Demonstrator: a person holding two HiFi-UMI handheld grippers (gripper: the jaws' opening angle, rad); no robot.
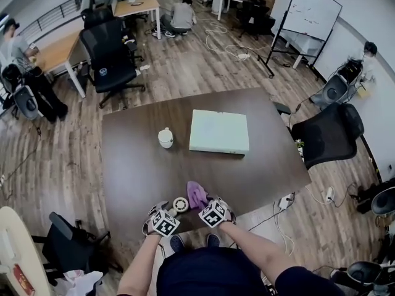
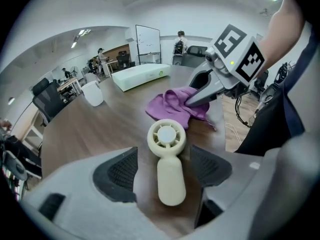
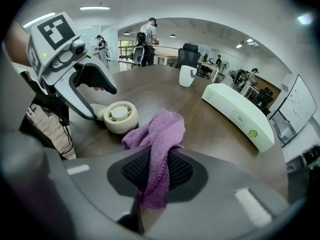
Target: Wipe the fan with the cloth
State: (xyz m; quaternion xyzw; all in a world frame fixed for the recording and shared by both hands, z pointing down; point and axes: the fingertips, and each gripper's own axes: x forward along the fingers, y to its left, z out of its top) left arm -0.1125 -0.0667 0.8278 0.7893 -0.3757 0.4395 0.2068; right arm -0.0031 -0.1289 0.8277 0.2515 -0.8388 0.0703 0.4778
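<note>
A small cream hand fan (image 1: 180, 205) lies flat on the dark wooden table (image 1: 136, 165) near its front edge. In the left gripper view the fan (image 2: 167, 156) lies with its handle between the pads of my left gripper (image 2: 164, 168), which stand apart from it on both sides; the gripper is open. My right gripper (image 3: 157, 171) is shut on a purple cloth (image 3: 161, 134), which drapes onto the table just right of the fan's round head (image 3: 120, 116). In the head view the cloth (image 1: 197, 194) sits in front of the right gripper (image 1: 207, 203), beside the left gripper (image 1: 170, 209).
A flat pale-green box (image 1: 219, 131) lies at the table's middle right, and a white cup (image 1: 165, 137) stands left of it. A black office chair (image 1: 327, 131) stands off the table's right side. The front table edge runs just under both grippers.
</note>
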